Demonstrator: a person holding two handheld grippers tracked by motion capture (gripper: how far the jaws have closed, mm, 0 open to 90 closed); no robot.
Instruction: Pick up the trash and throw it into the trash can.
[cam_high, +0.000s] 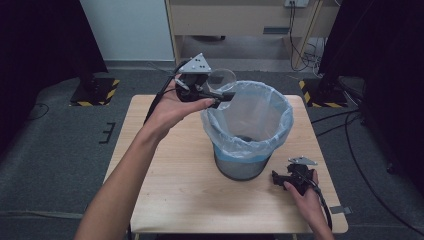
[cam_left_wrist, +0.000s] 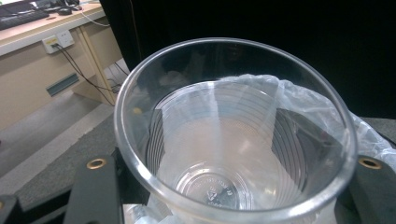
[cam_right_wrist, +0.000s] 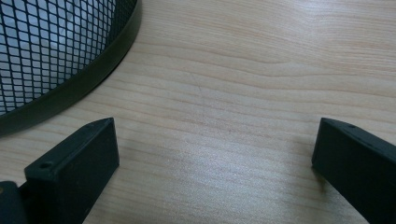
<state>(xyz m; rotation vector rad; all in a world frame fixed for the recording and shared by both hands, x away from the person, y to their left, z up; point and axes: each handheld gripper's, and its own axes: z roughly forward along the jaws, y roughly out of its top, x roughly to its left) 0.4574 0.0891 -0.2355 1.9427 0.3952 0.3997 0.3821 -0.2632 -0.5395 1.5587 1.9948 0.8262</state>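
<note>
I have the left gripper (cam_high: 220, 95) pinching the clear plastic cup (cam_high: 221, 79) at the far-left rim of the lined mesh bin (cam_high: 250, 167) for dropping in, while the right gripper (cam_high: 287, 180) rests spread near the table's (cam_high: 170, 200) right edge.

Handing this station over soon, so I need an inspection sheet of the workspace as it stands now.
Surface: wooden table, bare around the bin.
Job's things: clear plastic cup at the rim of the mesh bin, which has a plastic liner.
Clutter: nothing seen.
Grippers: left gripper shut on the cup; right gripper open, resting on the table beside the bin.
Cables: one trails from each gripper; more on the floor.
Surroundings: desk, black curtains.
</note>
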